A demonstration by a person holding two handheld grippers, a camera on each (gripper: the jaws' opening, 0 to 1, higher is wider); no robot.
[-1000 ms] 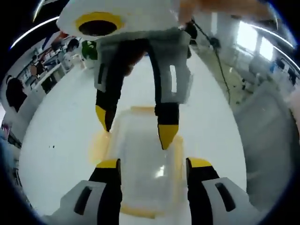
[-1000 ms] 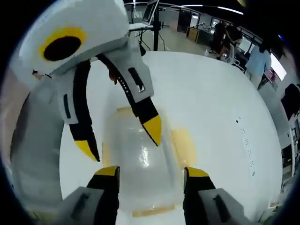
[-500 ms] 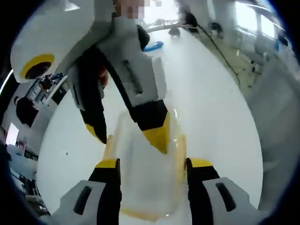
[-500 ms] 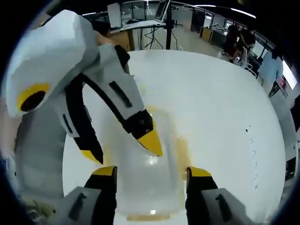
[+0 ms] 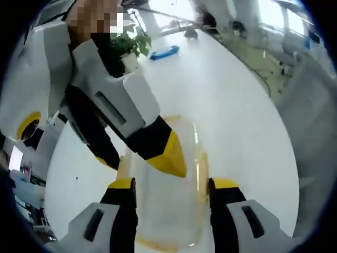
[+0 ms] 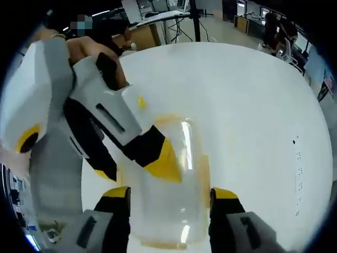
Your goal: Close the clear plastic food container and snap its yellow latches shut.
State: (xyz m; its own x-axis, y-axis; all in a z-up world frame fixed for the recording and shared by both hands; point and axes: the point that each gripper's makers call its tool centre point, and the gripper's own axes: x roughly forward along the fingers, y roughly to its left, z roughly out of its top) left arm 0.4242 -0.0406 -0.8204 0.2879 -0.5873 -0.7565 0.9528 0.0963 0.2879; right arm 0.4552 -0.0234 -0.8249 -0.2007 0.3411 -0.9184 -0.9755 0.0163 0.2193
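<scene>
both grippers hang over the clear container (image 5: 166, 184), which sits on the white table (image 5: 237, 121) with its lid on top and yellow latches along its edges. in the left gripper view, my left gripper (image 5: 172, 185) has its jaws spread apart over the lid with nothing between them, and the right gripper (image 5: 145, 158) reaches in from above with one yellow tip on the lid. in the right gripper view, the right gripper (image 6: 170, 192) is likewise spread and empty over the container (image 6: 174, 174), with the left gripper (image 6: 137, 168) crossing in. i judge the lid is being pressed down. i'd push square on the lid's middle first, then work each side latch (image 5: 201, 174) down with a single fingertip while the other gripper steadies the box so it doesn't skid.
</scene>
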